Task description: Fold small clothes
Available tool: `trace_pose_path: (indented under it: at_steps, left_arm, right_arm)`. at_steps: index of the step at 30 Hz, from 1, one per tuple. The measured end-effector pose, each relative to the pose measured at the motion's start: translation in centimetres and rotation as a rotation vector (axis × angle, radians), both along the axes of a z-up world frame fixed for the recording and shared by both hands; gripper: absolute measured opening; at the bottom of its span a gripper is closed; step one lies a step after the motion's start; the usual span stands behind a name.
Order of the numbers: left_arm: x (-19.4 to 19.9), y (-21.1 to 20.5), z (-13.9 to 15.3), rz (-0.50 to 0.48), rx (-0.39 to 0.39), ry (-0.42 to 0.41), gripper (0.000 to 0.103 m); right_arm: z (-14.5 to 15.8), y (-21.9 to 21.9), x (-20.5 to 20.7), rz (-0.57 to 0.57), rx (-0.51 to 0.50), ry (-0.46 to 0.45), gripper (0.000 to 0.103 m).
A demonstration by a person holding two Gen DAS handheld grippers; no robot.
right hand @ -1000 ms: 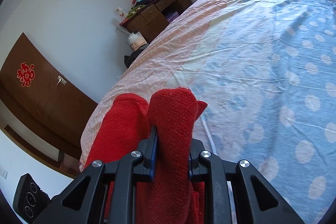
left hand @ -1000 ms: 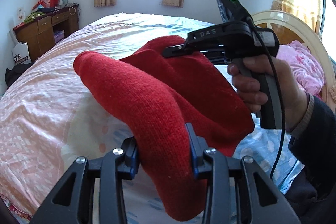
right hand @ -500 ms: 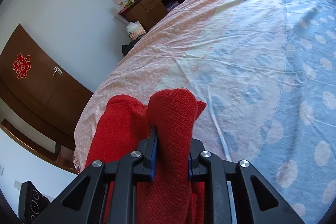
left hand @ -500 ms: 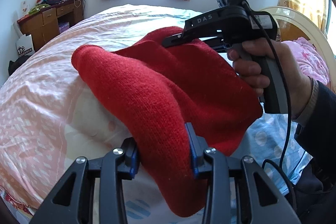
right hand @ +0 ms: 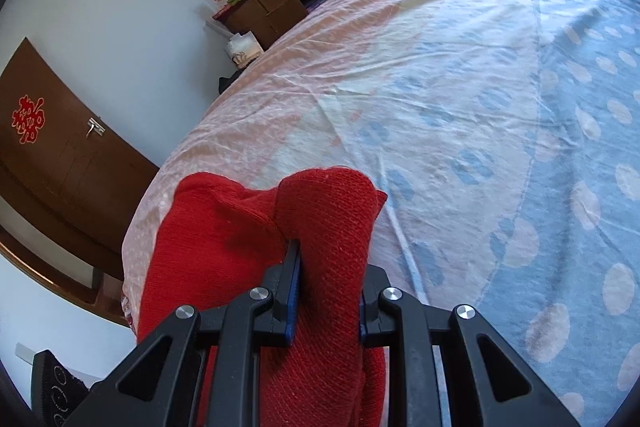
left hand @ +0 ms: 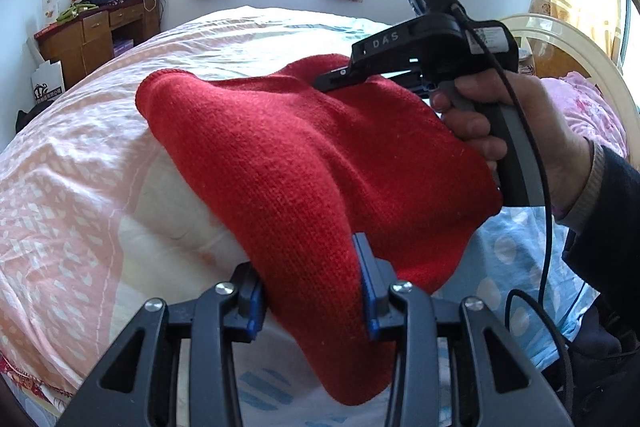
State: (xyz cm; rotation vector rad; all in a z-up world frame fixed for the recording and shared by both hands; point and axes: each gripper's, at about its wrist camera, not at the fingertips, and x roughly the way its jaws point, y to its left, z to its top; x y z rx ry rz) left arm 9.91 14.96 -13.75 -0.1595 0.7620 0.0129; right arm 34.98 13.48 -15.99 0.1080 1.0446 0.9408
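Two tongs are pinched on one red knitted garment (left hand: 304,163). The left tongs (left hand: 310,291) are clamped on a thick fold at its near edge, the blue pads pressed into the wool on both sides. The right tongs (right hand: 326,287) are closed on a bunched corner of the same garment (right hand: 320,227), and are seen from the left wrist at the garment's far right side (left hand: 340,77), carried by a hand (left hand: 516,131) in a dark sleeve. The garment is held stretched between them above the bed (left hand: 68,163), whose sheet is pink on the left and blue-dotted on the right. A wooden desk (left hand: 96,35) stands far left, by the wall.
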Motion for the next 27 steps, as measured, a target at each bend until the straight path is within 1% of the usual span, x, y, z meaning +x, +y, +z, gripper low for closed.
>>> trace_pose_path:
  at_steps: [3, 7, 9, 11, 14, 15, 16, 17, 18, 20, 21, 22, 23, 25, 27]
  left_arm:
    - [-0.2, 0.0, -0.1, 0.006, -0.003, -0.003, 0.041]
    - [-0.4, 0.1, 0.0, 0.023, -0.006, 0.005, 0.051]
    - [-0.3, 0.4, 0.1, 0.024, -0.001, 0.010, 0.052]
    - [-0.6, 0.4, 0.2, 0.024, 0.016, 0.017, 0.055]
    - [-1.1, -0.3, 0.6, 0.020, 0.067, 0.024, 0.056]
    - [-1.4, -0.4, 1.0, 0.018, 0.075, 0.020, 0.056]
    - [-1.8, -0.4, 1.7, 0.016, 0.079, 0.006, 0.057]
    - [-2.1, -0.3, 2.2, 0.019, 0.082, -0.011, 0.061]
    - [-2.4, -0.1, 2.8, 0.027, 0.089, -0.035, 0.064]
    - [-3.0, 0.5, 4.3, 0.061, 0.109, -0.093, 0.072]
    - [-3.1, 0.9, 4.8, 0.079, 0.111, -0.115, 0.074]
    - [-3.0, 1.4, 5.4, 0.101, 0.109, -0.143, 0.079]
    - [-2.8, 1.9, 5.6, 0.115, 0.110, -0.155, 0.083]
    - [-1.8, 2.6, 5.5, 0.150, 0.127, -0.151, 0.083]
    - [-0.7, 3.2, 4.9, 0.169, 0.121, -0.144, 0.083]
  right_arm:
    - [-0.1, 0.1, -0.1, -0.003, -0.008, -0.007, 0.022]
    - [-0.1, 0.1, -0.2, -0.008, -0.020, -0.014, 0.022]
    - [-0.1, 0.0, -0.2, -0.010, -0.026, -0.015, 0.023]
    - [-0.2, 0.0, -0.3, -0.015, -0.026, -0.010, 0.025]
    - [0.1, -0.4, -0.3, -0.029, -0.023, -0.010, 0.029]
    - [0.4, -0.8, -0.5, -0.042, -0.022, -0.022, 0.034]
    - [1.0, -1.4, -0.7, -0.061, -0.018, -0.049, 0.035]
    - [1.7, -2.1, -1.0, -0.079, -0.011, -0.083, 0.035]
    - [2.3, -2.6, -1.2, -0.094, -0.006, -0.109, 0.035]
    - [4.0, -4.1, -2.2, -0.123, 0.026, -0.167, 0.037]
    - [4.8, -4.6, -2.8, -0.121, 0.053, -0.185, 0.041]
    - [5.6, -5.1, -3.7, -0.105, 0.084, -0.198, 0.045]
    - [6.1, -5.2, -4.4, -0.085, 0.105, -0.205, 0.046]
    - [6.6, -4.8, -6.3, -0.013, 0.129, -0.202, 0.049]
    - [6.2, -3.8, -8.2, 0.089, 0.119, -0.182, 0.049]
